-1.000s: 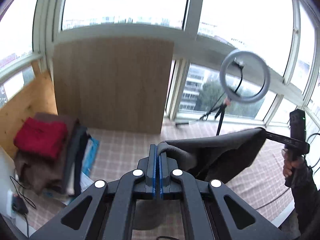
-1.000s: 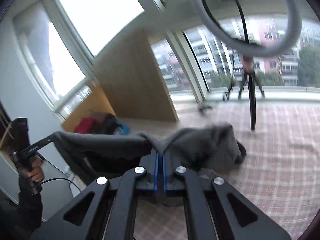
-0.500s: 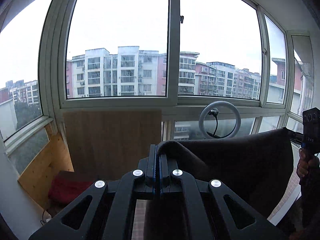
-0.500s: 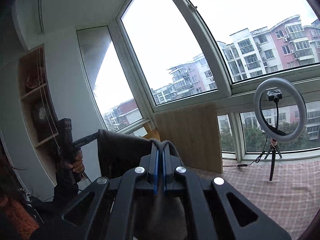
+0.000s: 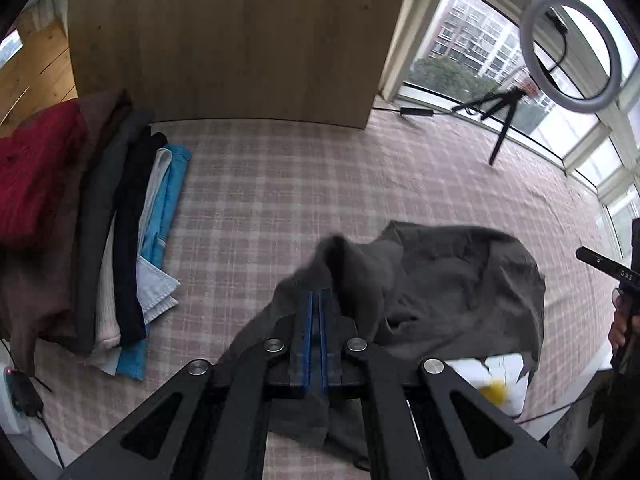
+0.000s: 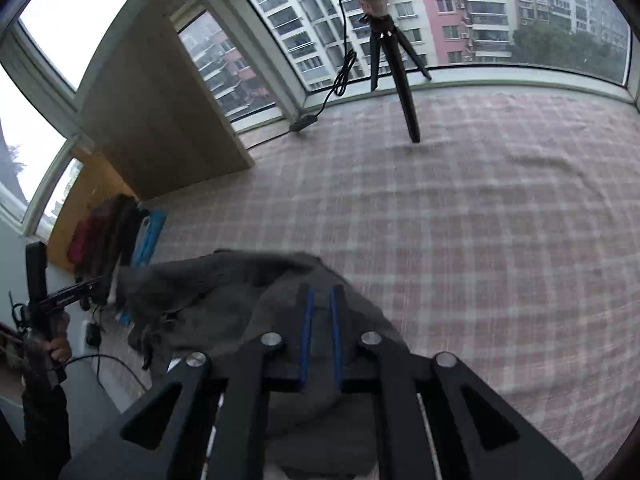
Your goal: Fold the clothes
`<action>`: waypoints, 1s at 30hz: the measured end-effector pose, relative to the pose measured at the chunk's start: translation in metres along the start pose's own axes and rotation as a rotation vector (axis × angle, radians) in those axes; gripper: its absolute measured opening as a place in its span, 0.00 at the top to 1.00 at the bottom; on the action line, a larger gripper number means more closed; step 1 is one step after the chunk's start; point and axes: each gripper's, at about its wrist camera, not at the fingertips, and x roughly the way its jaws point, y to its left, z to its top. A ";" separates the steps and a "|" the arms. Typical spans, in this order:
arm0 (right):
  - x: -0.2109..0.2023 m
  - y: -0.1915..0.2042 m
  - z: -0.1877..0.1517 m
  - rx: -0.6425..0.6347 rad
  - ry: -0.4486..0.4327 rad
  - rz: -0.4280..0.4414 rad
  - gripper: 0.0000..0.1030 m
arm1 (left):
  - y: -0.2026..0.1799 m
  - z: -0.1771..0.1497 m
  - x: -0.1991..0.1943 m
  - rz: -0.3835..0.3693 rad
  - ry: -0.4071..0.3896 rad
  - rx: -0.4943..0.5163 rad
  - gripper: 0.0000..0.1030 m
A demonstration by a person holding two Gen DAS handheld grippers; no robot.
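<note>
Left gripper point(image 5: 316, 300) has its blue pads almost together, just a thin slit, and it's been easing apart in the last moment; the dark grey garment point(image 5: 432, 292) bunches up right around its tips, though I can't tell if any fabric is actually pinched in there. Right gripper point(image 6: 321, 296) shows a clear gap between its fingers, jaws just been opening too, with the cloth lying under and around them rather than clamped.

So the grey garment is down in a rumpled heap on the pink plaid cover point(image 5: 280, 184), both grippers pointing down at it. Left of the garment, near the wall, there's a stack of folded clothes point(image 5: 100, 216) with a red one on top. Beyond the garment stands a wooden board point(image 5: 224, 40), and off to its far right a ring light point(image 5: 572, 52) on a small tripod by the window.
</note>
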 end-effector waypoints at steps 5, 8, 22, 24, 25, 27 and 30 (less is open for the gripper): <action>0.005 -0.005 -0.040 -0.086 0.045 -0.112 0.51 | -0.015 -0.029 -0.008 0.043 -0.021 0.139 0.77; 0.022 -0.010 -0.044 -0.082 0.073 -0.121 0.51 | -0.027 -0.034 0.015 0.016 0.056 0.193 0.73; 0.083 0.051 -0.032 -0.422 0.121 -0.238 0.51 | -0.046 0.015 0.111 -0.033 0.160 0.089 0.98; 0.089 0.051 -0.025 -0.438 0.113 -0.261 0.51 | -0.043 0.014 0.106 -0.052 0.147 0.079 0.99; 0.090 0.050 -0.021 -0.439 0.103 -0.257 0.51 | -0.042 0.013 0.100 -0.054 0.138 0.082 0.99; 0.097 0.051 -0.016 -0.460 0.118 -0.244 0.50 | -0.037 0.015 0.087 -0.067 0.116 0.076 0.99; 0.108 0.052 -0.010 -0.494 0.147 -0.224 0.51 | -0.027 0.020 0.066 -0.088 0.080 0.052 0.99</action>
